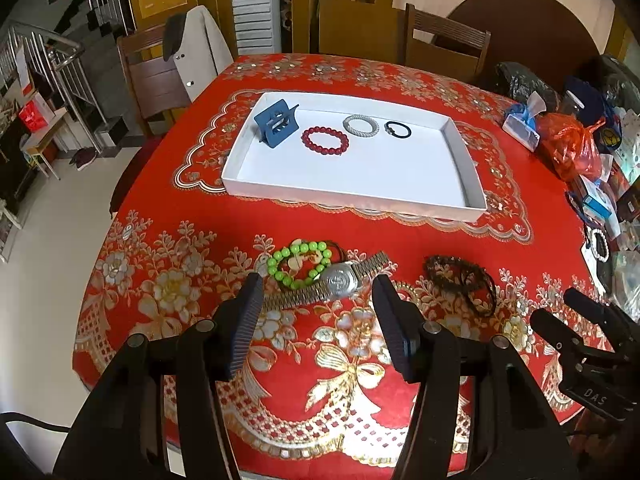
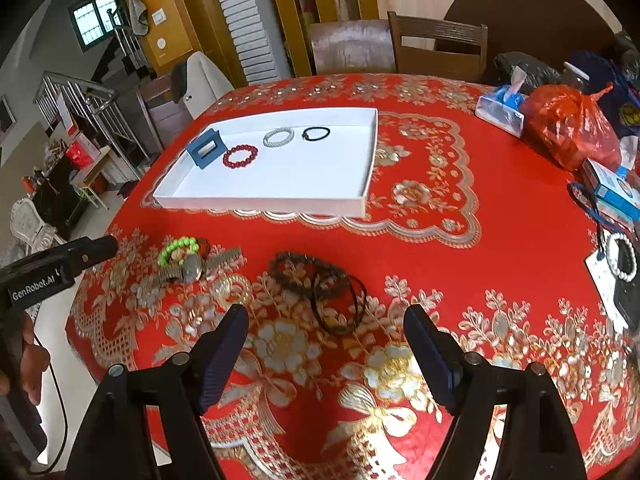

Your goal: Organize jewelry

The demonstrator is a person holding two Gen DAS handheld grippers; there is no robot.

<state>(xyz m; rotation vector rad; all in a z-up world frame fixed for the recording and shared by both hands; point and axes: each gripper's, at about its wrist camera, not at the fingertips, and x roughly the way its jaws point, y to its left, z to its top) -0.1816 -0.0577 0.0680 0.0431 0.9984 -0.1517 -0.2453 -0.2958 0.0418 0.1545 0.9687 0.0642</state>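
Round table under a red floral tablecloth (image 1: 520, 184). White tray (image 1: 468, 160) sits mid-table, shallow walls. Inside it, along the far half: blue hair claw (image 1: 276, 122) at the left end, standing up on its edge; red bead bracelet (image 1: 325, 141) just beside it, flat; grey twisted ring (image 1: 361, 125) next, then black hair tie (image 1: 397, 129) furthest right. All four apart from each other, none touching.

Outside the tray, on the near cloth: green bead bracelet (image 1: 300, 263) lies touching a metal-band watch (image 1: 340, 280), the watch strap running diagonally under its near edge. Something brownish sits under the green beads too, possibly another band, too tangled to tell. To the right, well apart from the watch, a pile of dark bracelets and hair ties (image 2: 320, 288), overlapping loops.

Left gripper (image 1: 318, 312) hovers above the near cloth, jaws spread wide, nothing between them; the watch shows just beyond the tips. Right gripper (image 2: 326, 344) likewise wide apart and empty, with the dark pile just ahead of the fingertips. Neither touches any jewelry.

Right edge of the table: orange plastic bag (image 2: 568, 128), blue tissue pack (image 2: 500, 108), small boxes, a white bead bracelet (image 2: 620, 256) on a card. Wooden chairs (image 1: 444, 44) behind the table.
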